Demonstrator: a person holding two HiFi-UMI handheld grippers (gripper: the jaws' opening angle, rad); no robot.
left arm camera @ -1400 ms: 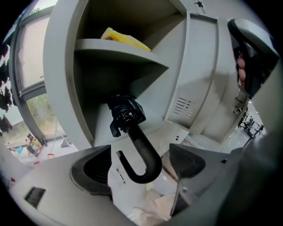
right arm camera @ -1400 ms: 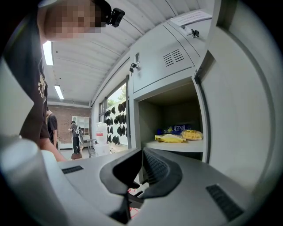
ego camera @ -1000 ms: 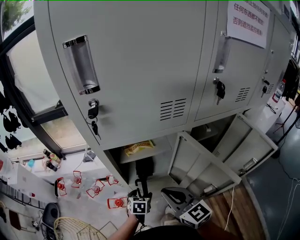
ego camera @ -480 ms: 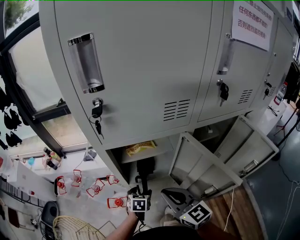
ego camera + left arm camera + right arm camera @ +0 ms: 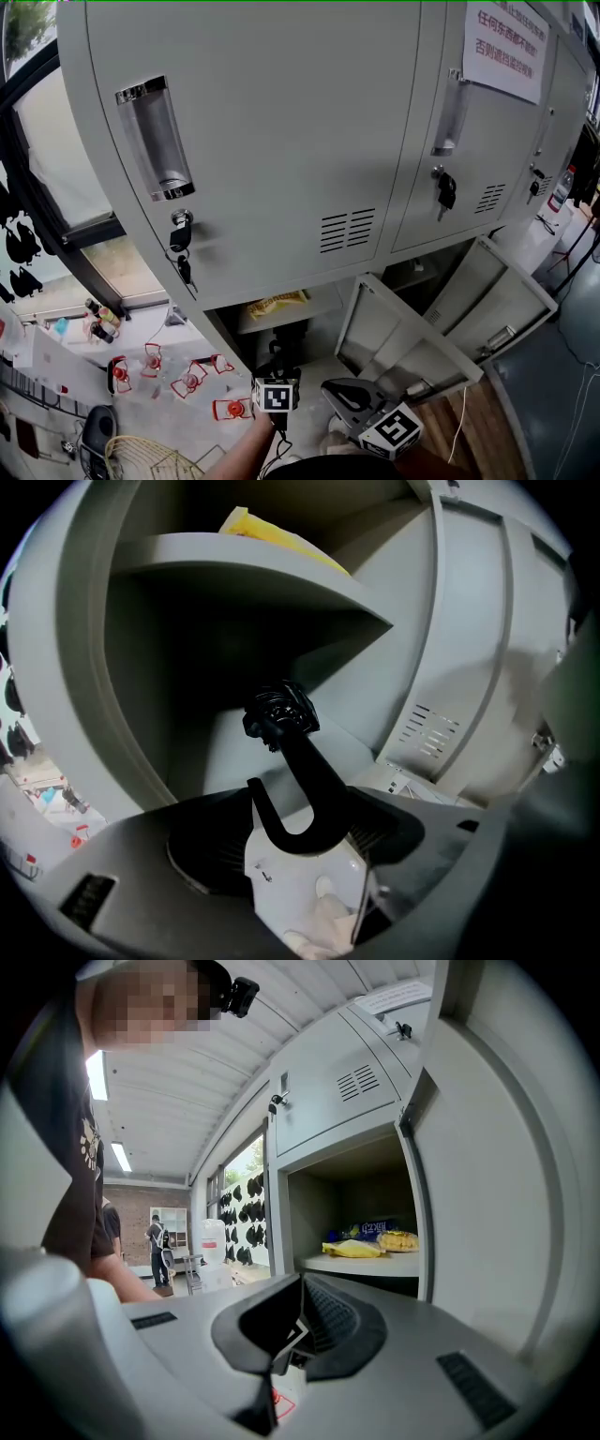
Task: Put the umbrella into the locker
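Note:
The black umbrella (image 5: 286, 345) slants from my left gripper (image 5: 278, 377) into the open lower locker compartment (image 5: 246, 330), beneath its shelf (image 5: 323, 302). In the left gripper view its hooked handle (image 5: 292, 825) spans the gap between the two pads. The folded canopy end (image 5: 279, 712) points into the dark space under the shelf (image 5: 253, 569). My left gripper (image 5: 295, 841) is shut on the handle. My right gripper (image 5: 336, 390) hangs low to the right, jaws together and empty. In its own view my right gripper (image 5: 298, 1324) faces the same open locker (image 5: 352, 1194) from the side.
A yellow snack packet (image 5: 277, 303) lies on the shelf. The locker's door (image 5: 398, 337) swings out to the right, and a second open door (image 5: 502, 292) stands beyond it. Keys (image 5: 178, 246) hang from the upper door. Red-and-white items (image 5: 187, 377) and a wicker basket (image 5: 141, 459) sit on the floor at left.
My left gripper has moved up and toward the locker with the umbrella in it. The right gripper has kept still. The head view has shifted slightly.

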